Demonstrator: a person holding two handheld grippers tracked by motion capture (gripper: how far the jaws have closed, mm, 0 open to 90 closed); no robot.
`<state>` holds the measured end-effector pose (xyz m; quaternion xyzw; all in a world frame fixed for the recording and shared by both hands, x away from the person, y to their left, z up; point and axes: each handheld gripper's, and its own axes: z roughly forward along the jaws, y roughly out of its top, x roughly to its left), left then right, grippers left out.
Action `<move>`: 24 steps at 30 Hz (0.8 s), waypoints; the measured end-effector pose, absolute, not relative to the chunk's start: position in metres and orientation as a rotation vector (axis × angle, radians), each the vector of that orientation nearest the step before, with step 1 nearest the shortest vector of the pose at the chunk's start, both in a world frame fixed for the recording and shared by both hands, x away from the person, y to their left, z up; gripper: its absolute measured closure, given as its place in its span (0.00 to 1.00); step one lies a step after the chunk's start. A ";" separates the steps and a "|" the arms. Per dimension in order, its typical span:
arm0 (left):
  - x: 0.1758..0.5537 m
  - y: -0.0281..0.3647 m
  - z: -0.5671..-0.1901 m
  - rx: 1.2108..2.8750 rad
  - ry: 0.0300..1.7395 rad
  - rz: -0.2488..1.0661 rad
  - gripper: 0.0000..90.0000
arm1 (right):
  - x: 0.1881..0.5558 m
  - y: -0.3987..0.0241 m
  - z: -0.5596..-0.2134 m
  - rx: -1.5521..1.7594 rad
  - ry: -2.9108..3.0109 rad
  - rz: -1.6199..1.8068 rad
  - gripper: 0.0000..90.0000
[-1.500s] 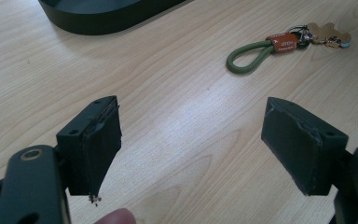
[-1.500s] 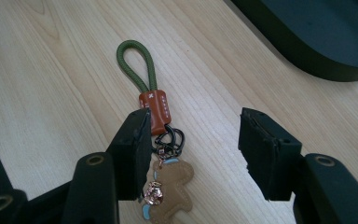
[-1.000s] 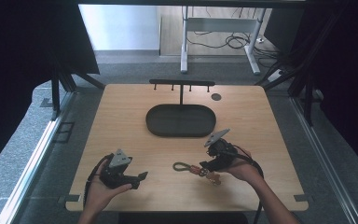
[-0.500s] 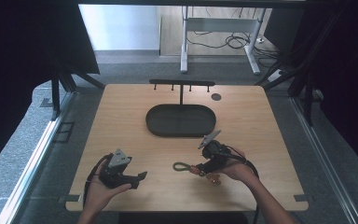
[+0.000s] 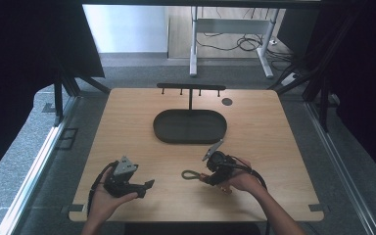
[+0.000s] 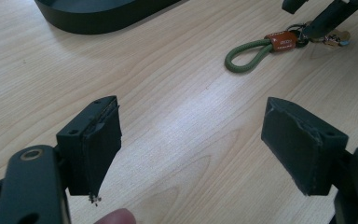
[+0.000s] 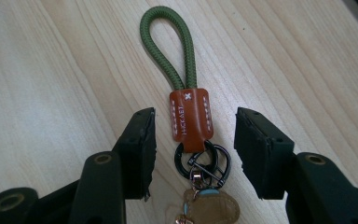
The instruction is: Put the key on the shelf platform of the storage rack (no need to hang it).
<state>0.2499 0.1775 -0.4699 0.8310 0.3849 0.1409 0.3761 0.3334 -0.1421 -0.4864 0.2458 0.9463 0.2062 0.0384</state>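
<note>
Two grippers are seen on a light wood counter, one held in each hand. The left gripper is held low at about 7 o'clock on the counter, pointing toward 3 o'clock. In the left gripper view its fingers are spread wide, with nothing held and only bare wood between them.

The right gripper is held at about 5 o'clock, angled toward 8 o'clock. Its fingers are part open and set either side of a keychain, apart from it on both sides; nothing is gripped. The keychain lies flat on the counter, near centre toward 6 o'clock, between the two grippers and much closer to the right one. It is made up of a green cord loop, an orange-brown leather tab with white stitching, a dark metal ring and a small tan charm. In the right gripper view the loop points to 12 o'clock, away from the gripper, and the ring end sits between the fingers. In the left gripper view the same keychain is seen at about 1 o'clock, well apart from the left fingers, with the right gripper's tip at its ring end.

A black oval tray sits at counter centre, toward 12 o'clock from the keychain. Behind it a black rack with small pegs is stood upright. A small dark disc is set into the counter at about 1 o'clock.
</note>
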 end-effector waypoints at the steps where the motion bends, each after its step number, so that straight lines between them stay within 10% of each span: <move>1: 0.250 0.177 -0.470 2.127 0.983 0.362 0.23 | 0.334 -0.142 -0.487 0.749 2.904 0.623 0.55; 24: 0.249 0.177 -0.468 2.127 0.980 0.364 0.23 | 0.336 -0.139 -0.498 0.749 2.908 0.610 0.55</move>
